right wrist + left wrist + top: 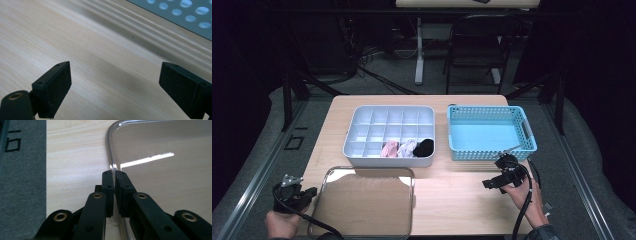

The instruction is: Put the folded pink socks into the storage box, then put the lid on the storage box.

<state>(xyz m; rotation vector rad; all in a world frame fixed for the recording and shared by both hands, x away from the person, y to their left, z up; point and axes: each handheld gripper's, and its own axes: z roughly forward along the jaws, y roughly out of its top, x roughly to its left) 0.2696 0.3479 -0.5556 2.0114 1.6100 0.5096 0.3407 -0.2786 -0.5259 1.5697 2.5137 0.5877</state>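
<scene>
A clear plastic lid (362, 200) lies flat at the table's front left. My left gripper (312, 192) is at its left edge; in the left gripper view the jaws (115, 173) are shut on the lid's raised rim (110, 157). My right gripper (488, 184) hovers low over bare wood just in front of the blue basket, open, with nothing between its pads (115, 82). Behind the lid stands a white compartment box (387, 161). Its front row holds a pink roll (389, 148), a pale roll (407, 147) and a black roll (424, 147).
A blue perforated basket (487, 109) stands at the back right, and its wall (180, 12) is close to the right gripper. Grey floor lies just left of the table's edge (22, 182). Chairs and a desk leg stand beyond the table.
</scene>
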